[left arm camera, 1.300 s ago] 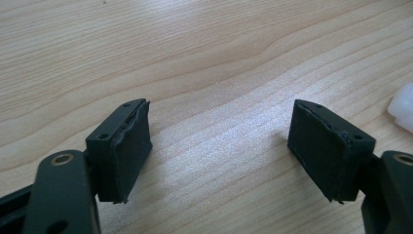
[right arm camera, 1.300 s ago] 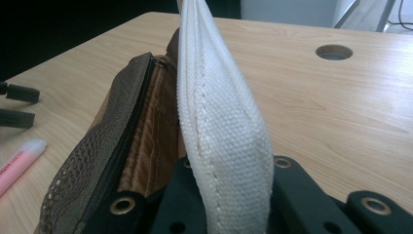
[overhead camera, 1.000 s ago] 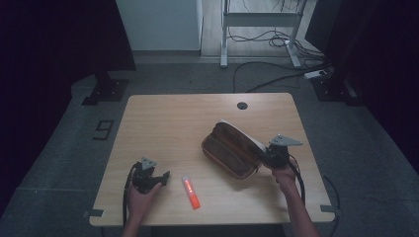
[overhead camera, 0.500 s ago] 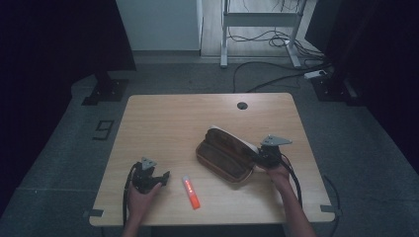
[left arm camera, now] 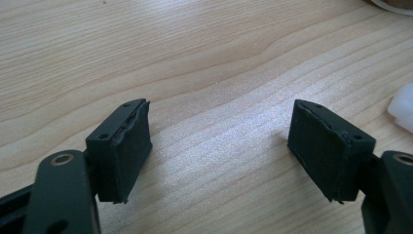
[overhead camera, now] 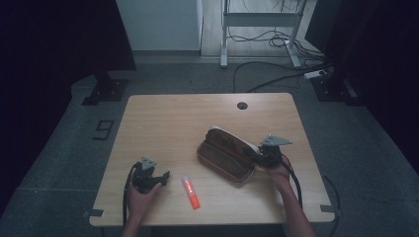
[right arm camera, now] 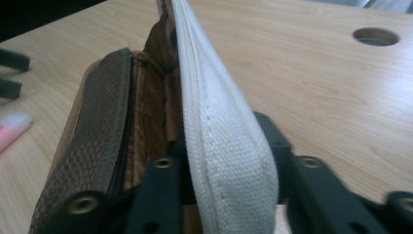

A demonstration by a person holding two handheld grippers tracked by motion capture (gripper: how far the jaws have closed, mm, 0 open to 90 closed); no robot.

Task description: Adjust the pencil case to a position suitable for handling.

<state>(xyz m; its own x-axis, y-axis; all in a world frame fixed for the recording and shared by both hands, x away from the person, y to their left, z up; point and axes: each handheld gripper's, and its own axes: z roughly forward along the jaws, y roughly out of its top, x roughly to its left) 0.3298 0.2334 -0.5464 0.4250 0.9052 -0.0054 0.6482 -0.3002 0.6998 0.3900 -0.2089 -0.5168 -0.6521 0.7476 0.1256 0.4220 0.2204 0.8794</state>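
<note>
1. The right gripper (overhead camera: pixel 258 157) is pinching the cream-white edge of the open brown pencil case (overhead camera: pixel 226 154). In the right gripper view its jaws are closing from both sides on the white woven flap (right arm camera: pixel 221 146), which is rising between them and running straight ahead.
2. In that view the case's brown mesh pocket (right arm camera: pixel 92 146) is lying to the left of the flap, just beside the left jaw, with the lining showing in between.
3. The person's right hand (overhead camera: pixel 277 170) is holding this gripper from behind, near the table's right edge.
4. The left gripper (overhead camera: pixel 157 178) is standing spread wide, gripping nothing. In the left gripper view bare wood is showing between its two black pads (left arm camera: pixel 127 146).
5. It is resting low over the table (overhead camera: pixel 163 123), with the left hand (overhead camera: pixel 141 197) behind it, close to the table's near edge.
6. An orange-red marker with a pale cap (overhead camera: pixel 190 191) is lying just to the right of the left gripper, apart from it. Its pale tip (left arm camera: pixel 402 105) is peeking in at the right edge of the left gripper view.
7. The pencil case is lying well ahead and to the right of the left gripper, beyond the marker.
8. Ahead of both grippers wide bare tabletop is lying open, up to the round cable hole (overhead camera: pixel 241 105) near the far edge.
</note>
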